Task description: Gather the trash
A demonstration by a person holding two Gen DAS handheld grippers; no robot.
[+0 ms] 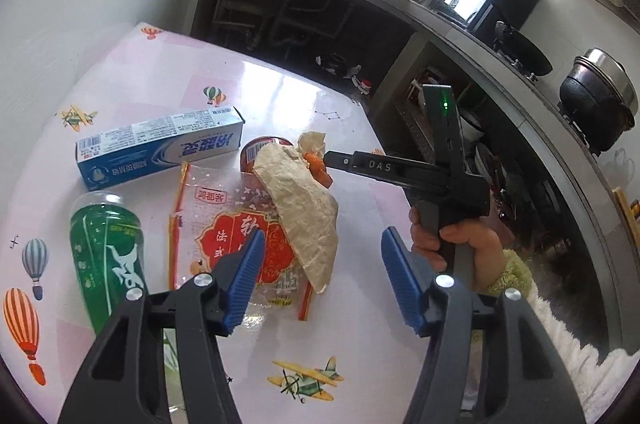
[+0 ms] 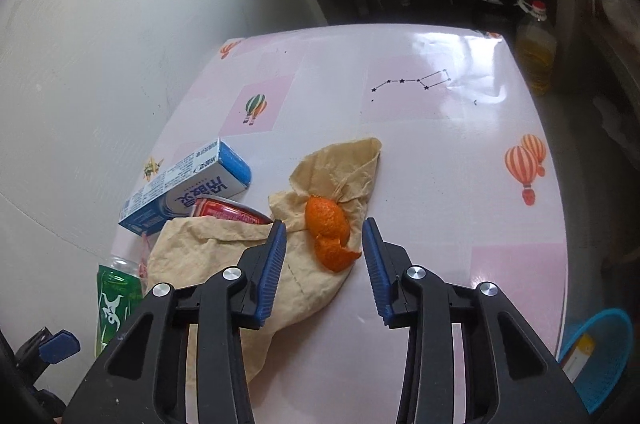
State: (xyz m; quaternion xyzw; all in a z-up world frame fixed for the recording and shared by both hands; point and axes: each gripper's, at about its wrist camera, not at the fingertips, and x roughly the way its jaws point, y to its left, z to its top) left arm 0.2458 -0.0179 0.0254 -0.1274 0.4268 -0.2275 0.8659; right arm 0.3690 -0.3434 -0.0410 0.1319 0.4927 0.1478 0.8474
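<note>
Trash lies in a heap on the pink table [image 2: 440, 164]: crumpled brown paper [image 2: 224, 256], an orange peel [image 2: 328, 232] on top of it, a blue toothpaste box [image 2: 188, 184], a red can [image 2: 228, 212], a green bottle [image 2: 116, 300] and a clear wrapper with a red label [image 1: 224, 224]. My right gripper [image 2: 324, 260] is open, its blue pads on either side of the peel without pressing it. My left gripper [image 1: 324, 276] is open low over the wrapper and the near tip of the brown paper [image 1: 300, 208]. The right gripper's tip [image 1: 326, 158] shows beside the peel [image 1: 318, 166].
A blue basket [image 2: 600, 356] sits on the floor past the table's right edge. A bottle of yellow oil [image 2: 536, 56] stands beyond the far right corner. A dark counter with pots [image 1: 600, 96] runs along the right. A white wall borders the left.
</note>
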